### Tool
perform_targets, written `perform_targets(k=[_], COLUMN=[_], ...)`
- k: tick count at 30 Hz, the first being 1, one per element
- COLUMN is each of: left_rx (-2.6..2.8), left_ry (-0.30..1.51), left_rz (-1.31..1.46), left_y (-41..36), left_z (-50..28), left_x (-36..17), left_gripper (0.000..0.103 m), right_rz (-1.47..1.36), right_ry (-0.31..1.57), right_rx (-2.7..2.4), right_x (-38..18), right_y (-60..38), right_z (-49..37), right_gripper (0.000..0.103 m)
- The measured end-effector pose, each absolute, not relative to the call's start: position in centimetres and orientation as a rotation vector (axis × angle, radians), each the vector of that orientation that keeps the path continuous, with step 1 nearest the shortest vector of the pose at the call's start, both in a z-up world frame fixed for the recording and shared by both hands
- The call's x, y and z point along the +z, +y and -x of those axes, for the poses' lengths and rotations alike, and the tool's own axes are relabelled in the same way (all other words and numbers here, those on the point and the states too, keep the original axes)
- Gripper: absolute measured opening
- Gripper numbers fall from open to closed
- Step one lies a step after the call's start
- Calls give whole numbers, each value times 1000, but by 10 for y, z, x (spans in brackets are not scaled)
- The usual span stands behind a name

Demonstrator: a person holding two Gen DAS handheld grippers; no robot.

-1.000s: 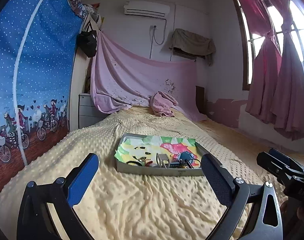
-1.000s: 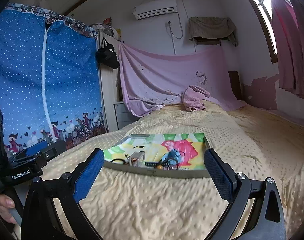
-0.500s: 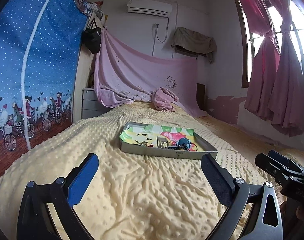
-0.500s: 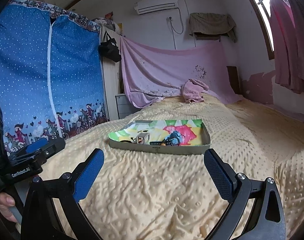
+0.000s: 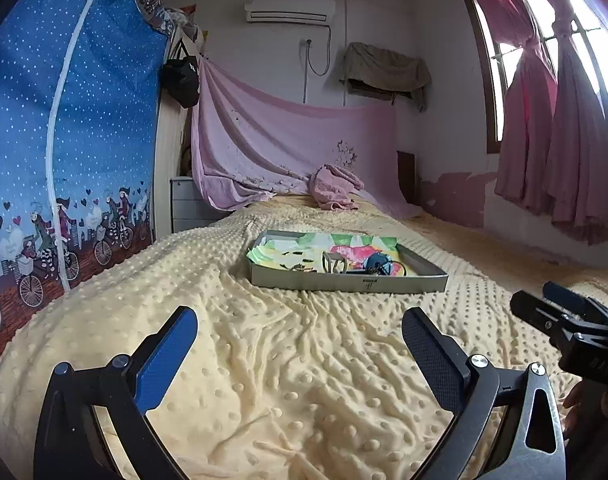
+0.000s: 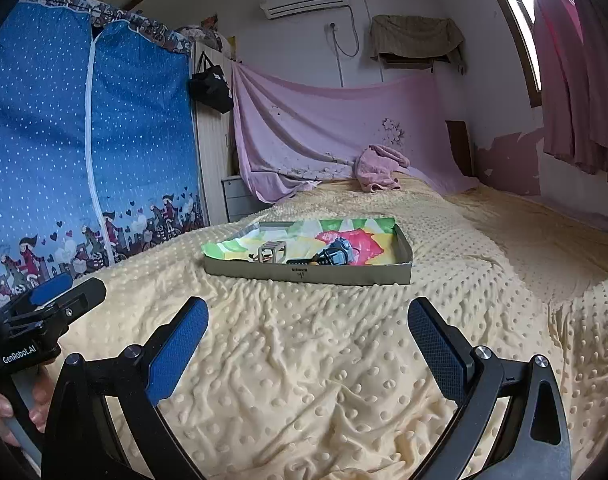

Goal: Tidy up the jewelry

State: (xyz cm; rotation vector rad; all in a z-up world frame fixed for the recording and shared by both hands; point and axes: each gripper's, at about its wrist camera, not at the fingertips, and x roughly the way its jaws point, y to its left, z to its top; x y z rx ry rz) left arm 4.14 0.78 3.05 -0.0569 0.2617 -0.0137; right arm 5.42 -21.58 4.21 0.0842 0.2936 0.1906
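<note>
A shallow grey box (image 5: 346, 283) (image 6: 308, 273) lined with colourful paper lies on the yellow dotted bedspread. Inside it are small jewelry pieces: a small metal cube-shaped item (image 5: 332, 261) (image 6: 271, 249), a dark blue watch (image 5: 378, 263) (image 6: 336, 253) and small tangled bits. My left gripper (image 5: 299, 338) is open and empty, well short of the box. My right gripper (image 6: 308, 332) is open and empty, also short of the box. Each gripper shows at the edge of the other's view: the right in the left wrist view (image 5: 568, 316), the left in the right wrist view (image 6: 51, 300).
The yellow bedspread (image 5: 304, 380) covers the whole bed. A pink towel (image 5: 336, 188) lies at the far end under a draped pink sheet (image 5: 287, 140). A blue fabric wardrobe (image 5: 63, 140) stands on the left; pink curtains (image 5: 544, 120) hang on the right.
Both grippers have drawn back and lower, so the box looks farther away and is seen more from the side. Both stay open and empty.
</note>
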Motion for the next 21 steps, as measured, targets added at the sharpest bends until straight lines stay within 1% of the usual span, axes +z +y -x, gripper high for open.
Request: perform_targets(k=[21], left_rx=[-16], left_ry=[265], left_rz=[45], left_y=[4], left_z=[-39], left_x=[29], left_gripper=[103], right_rz=[-67], right_ry=[286], right_rx=[183], right_x=[40], right_y=[-213], right_z=[-53], right_gripper=[98])
